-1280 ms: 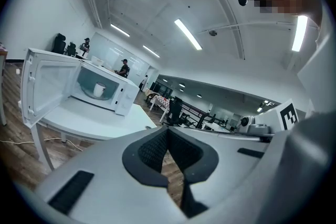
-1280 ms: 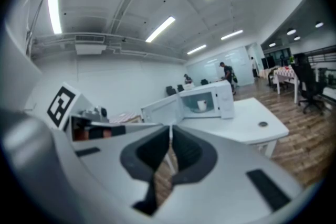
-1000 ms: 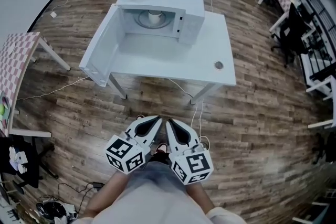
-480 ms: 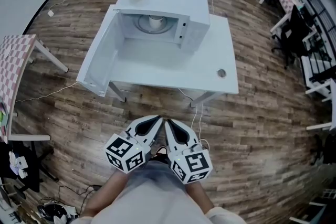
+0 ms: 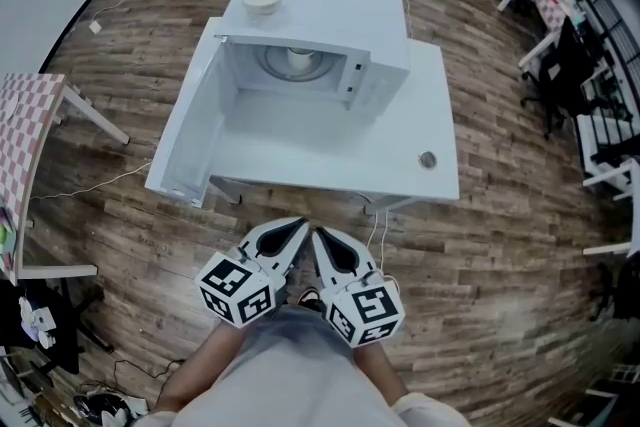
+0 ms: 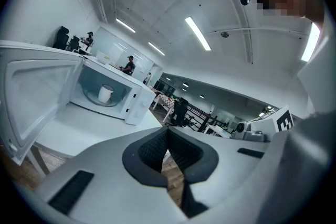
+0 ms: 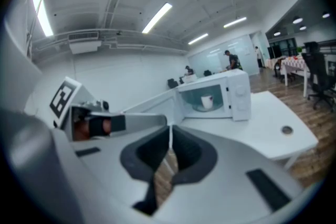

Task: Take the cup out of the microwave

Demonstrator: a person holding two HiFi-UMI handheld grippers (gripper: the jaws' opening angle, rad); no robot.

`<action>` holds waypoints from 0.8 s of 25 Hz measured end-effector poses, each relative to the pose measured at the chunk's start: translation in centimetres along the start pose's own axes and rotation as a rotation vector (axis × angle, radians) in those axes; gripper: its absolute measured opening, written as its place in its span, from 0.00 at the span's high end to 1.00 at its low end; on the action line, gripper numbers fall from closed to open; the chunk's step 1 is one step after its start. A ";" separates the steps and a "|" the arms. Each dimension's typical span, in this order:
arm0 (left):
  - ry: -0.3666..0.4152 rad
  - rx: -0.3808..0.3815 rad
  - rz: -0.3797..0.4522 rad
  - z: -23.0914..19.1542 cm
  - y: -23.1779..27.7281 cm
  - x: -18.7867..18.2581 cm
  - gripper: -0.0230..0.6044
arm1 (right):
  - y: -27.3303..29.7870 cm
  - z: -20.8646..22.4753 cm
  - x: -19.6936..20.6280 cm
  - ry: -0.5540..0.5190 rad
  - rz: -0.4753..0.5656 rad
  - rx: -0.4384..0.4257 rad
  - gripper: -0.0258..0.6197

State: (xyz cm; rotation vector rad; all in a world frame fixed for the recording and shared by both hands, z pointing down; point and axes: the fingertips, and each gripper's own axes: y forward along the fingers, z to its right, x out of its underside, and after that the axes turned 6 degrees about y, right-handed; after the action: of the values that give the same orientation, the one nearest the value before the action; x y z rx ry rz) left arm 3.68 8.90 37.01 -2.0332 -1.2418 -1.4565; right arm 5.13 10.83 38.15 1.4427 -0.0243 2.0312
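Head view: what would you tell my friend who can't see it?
A white cup sits inside an open microwave on a white table. Nearer the camera, a person holds the left gripper and right gripper side by side, both shut and empty.

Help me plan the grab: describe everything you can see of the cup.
The cup is small, white and plain, and it looks ceramic. It stands upright on the glass plate, near the middle of the microwave, whose door is swung wide open. It is too small to tell whether it has a handle. Nothing but the plate touches it.
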 end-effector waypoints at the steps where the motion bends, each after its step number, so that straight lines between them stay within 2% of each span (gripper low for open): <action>1: 0.000 0.000 0.001 -0.4 0.2 -0.3 0.95 | 0.4 0.1 -0.2 -0.001 -0.003 -0.002 0.92; 9: 0.009 0.009 0.010 -3.9 1.5 -3.0 0.95 | 4.4 0.3 -2.3 -0.004 -0.002 0.006 0.92; 20: -0.012 0.036 0.042 -8.9 1.5 -5.8 0.95 | 9.2 0.5 -4.6 -0.010 0.035 0.091 0.92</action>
State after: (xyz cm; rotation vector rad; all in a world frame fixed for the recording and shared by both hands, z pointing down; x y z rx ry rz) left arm -0.84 -0.80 35.80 -2.0353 -1.2134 -1.3945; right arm 1.84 1.09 37.54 1.5187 0.0395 2.0770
